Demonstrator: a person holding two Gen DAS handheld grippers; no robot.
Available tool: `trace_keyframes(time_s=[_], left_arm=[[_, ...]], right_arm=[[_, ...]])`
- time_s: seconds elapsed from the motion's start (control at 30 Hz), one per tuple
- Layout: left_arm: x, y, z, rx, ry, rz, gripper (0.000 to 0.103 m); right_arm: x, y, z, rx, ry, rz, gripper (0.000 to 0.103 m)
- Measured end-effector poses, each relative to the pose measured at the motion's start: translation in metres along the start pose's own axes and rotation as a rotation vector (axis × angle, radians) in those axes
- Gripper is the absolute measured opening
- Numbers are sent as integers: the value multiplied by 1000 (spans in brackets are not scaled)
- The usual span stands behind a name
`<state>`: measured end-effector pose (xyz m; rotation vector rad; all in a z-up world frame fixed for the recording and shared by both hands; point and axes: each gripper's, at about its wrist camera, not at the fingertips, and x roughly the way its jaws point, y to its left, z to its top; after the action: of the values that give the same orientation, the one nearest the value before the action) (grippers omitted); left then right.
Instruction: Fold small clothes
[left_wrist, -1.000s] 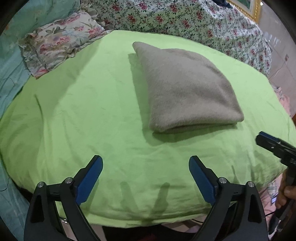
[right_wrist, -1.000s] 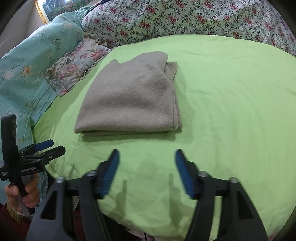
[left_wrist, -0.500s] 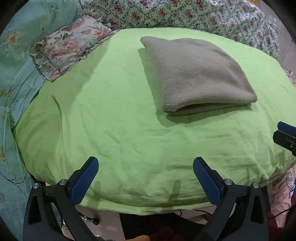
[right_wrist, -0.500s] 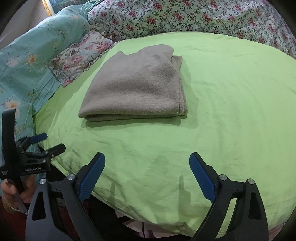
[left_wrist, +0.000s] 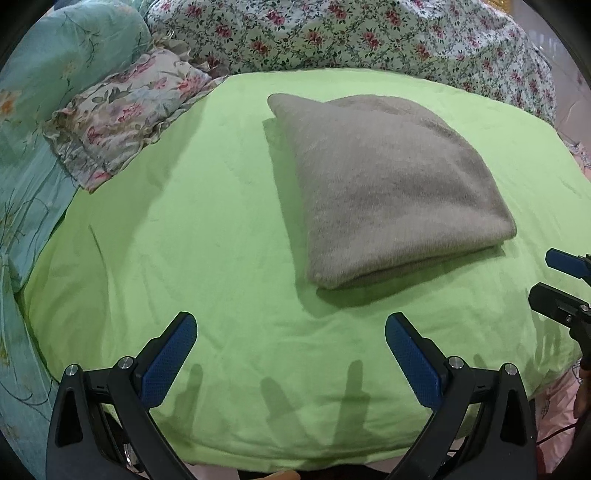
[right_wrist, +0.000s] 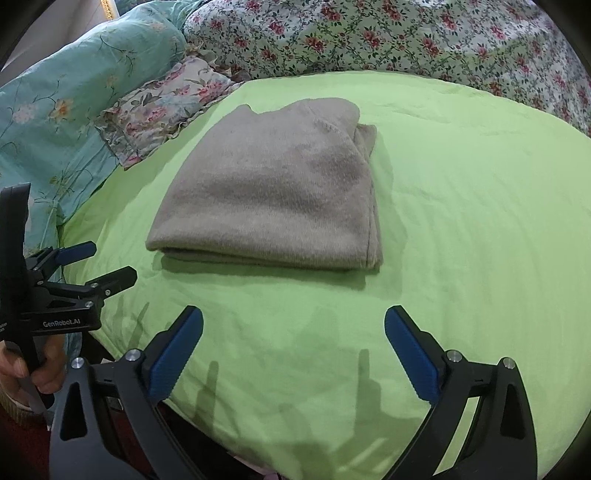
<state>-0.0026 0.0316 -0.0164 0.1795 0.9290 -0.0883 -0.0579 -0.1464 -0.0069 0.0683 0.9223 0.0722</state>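
In the left wrist view, your left gripper (left_wrist: 290, 354) stands at the bottom of the frame with its blue-padded jaws spread wide and nothing between them, only the lime-green bed sheet (left_wrist: 184, 240) beneath. The folded taupe fleece garment (left_wrist: 388, 192) lies above and right of centre, well clear of the pads. Its folded, rounded edge faces you, running from lower centre up to the right; its long axis climbs toward a narrow corner at upper centre. So the garment sits ahead of these tongs and off to their right. Your right gripper (left_wrist: 554, 284) pokes in at the right edge, just beside the garment's near right corner.

In the right wrist view, the right gripper (right_wrist: 293, 350) fills the bottom, its jaws opening and close to full spread, nothing between them. The garment (right_wrist: 273, 188) lies straight ahead, slightly left of centre, its thick folded edge running nearly level across the frame, its loose layered edges down the right side. The left gripper (right_wrist: 99, 264) shows at the left edge, held in a hand (right_wrist: 33, 369), apart from the garment's near left corner.

The garment looks fully folded, and the right tongs face it more squarely.
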Motion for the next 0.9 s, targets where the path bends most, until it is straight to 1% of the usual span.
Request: trace_keyframes(time_s=[0.27,0.57,0.9], left_arm=[[5,1,20,1,-23,-15,102],[14,7,36,-17,-26,-5,102],[18,6,40,-19,-24,8,102]], right_arm=[[13,7,28,-23,-9,-2,99],[25,7,54,-27,-16,-10,101],[32,3,61,-12,-6,-7,102]])
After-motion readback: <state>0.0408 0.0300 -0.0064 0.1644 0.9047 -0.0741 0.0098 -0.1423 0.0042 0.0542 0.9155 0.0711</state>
